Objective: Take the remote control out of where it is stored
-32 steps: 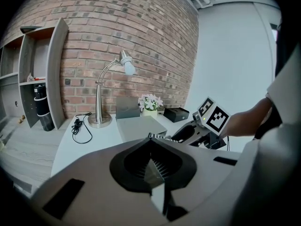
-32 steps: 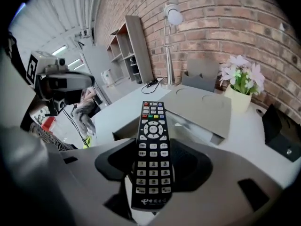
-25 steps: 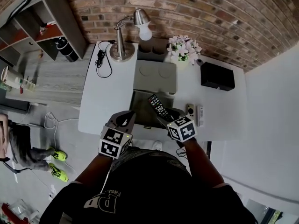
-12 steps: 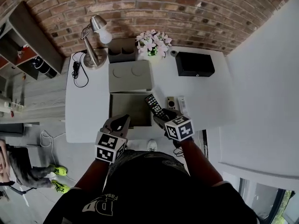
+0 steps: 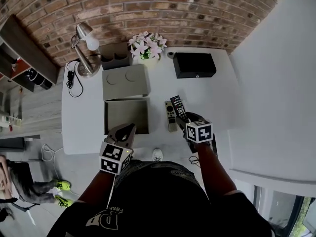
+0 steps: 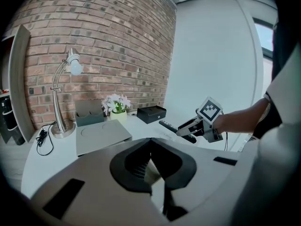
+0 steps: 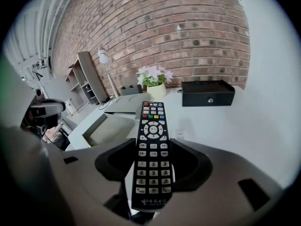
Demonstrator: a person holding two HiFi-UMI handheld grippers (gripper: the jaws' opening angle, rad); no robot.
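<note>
A long black remote control point(image 5: 178, 107) sticks out of my right gripper point(image 5: 184, 119), which is shut on its lower end and holds it above the white table point(image 5: 84, 117), to the right of the open grey box point(image 5: 126, 115). In the right gripper view the remote point(image 7: 151, 149) lies between the jaws, buttons up, pointing at the brick wall. From the left gripper view the same remote point(image 6: 169, 125) is seen in the air. My left gripper point(image 5: 128, 129) is shut and empty at the box's front edge.
The box's grey lid point(image 5: 125, 81) lies behind it. A light slim remote point(image 5: 170, 115) lies on the table just left of the held one. At the back stand a black case point(image 5: 194, 64), potted flowers point(image 5: 144, 46), a grey organizer point(image 5: 114, 54) and a desk lamp point(image 5: 83, 47).
My right gripper has carried the black remote from above the open box rightward, past the slim remote on the table. The left gripper stays at the box's front edge.
</note>
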